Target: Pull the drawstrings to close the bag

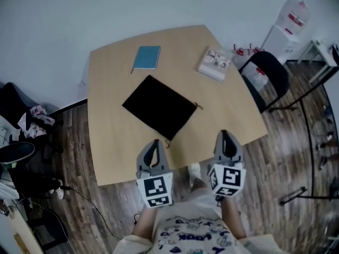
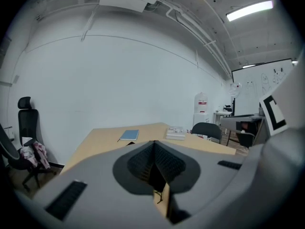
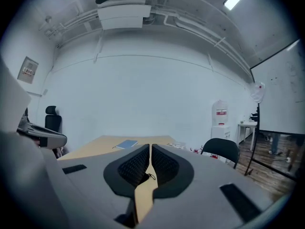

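Observation:
A flat black drawstring bag [image 1: 159, 107] lies in the middle of the wooden table [image 1: 111, 147]. One cord end [image 1: 198, 106] shows at its right corner and another [image 1: 167, 143] at its near corner. My left gripper [image 1: 154, 142] hovers at the table's near edge, just short of the near cord end, shut with nothing in it. My right gripper [image 1: 225, 134] is held at the near right edge, also shut and empty. In the left gripper view the jaws [image 2: 153, 145] meet, with a bit of cord [image 2: 157, 194] below them. The right gripper view [image 3: 149, 150] shows a cord knot [image 3: 152, 176] beyond the closed jaws.
A blue notebook [image 1: 146, 57] lies at the table's far side and a stack of booklets [image 1: 214, 63] at the far right. A black chair [image 1: 267, 74] stands right of the table, with a water dispenser [image 1: 290, 25] behind it. An office chair [image 1: 13, 110] stands at the left.

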`<state>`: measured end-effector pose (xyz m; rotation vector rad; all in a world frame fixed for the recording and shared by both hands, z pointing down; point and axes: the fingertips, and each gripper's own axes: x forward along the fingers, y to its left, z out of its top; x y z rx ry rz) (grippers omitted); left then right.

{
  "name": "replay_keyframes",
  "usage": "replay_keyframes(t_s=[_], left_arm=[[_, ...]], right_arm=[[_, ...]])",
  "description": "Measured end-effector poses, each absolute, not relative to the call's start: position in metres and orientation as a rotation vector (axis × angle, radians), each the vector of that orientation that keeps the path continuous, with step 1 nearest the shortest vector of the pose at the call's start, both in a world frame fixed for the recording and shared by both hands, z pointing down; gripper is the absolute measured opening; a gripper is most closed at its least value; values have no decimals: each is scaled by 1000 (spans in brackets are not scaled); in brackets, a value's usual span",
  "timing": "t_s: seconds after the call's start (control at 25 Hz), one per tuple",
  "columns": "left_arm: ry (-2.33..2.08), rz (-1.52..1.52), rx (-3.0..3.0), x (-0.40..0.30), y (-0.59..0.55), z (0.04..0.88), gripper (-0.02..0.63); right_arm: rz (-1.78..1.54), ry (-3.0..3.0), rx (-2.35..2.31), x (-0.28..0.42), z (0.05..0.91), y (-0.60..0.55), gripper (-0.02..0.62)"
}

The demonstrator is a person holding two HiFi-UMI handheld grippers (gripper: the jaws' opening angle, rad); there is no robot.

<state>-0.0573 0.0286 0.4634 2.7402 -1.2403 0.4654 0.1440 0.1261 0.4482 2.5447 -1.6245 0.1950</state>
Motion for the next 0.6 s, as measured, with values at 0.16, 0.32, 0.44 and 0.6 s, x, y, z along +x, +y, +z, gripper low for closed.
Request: replay_keyframes(t_s=[0.16,0.32,0.44,0.6], left_arm=[[-1342,511,2655,-28,-2,468,0],[-1432,546,2534,-15,-24,484,0],[-1463,591,2407,-15,-30,506,0],[-1481,656,2264,-22,-31,539,0]], right_arm=[[249,-1733,2388,188,460,80,2],[354,-1836,2209,221,493,39,2],[415,-1885,2050,235,523,14,2],[502,-1932,1874,243,568,-13,35]])
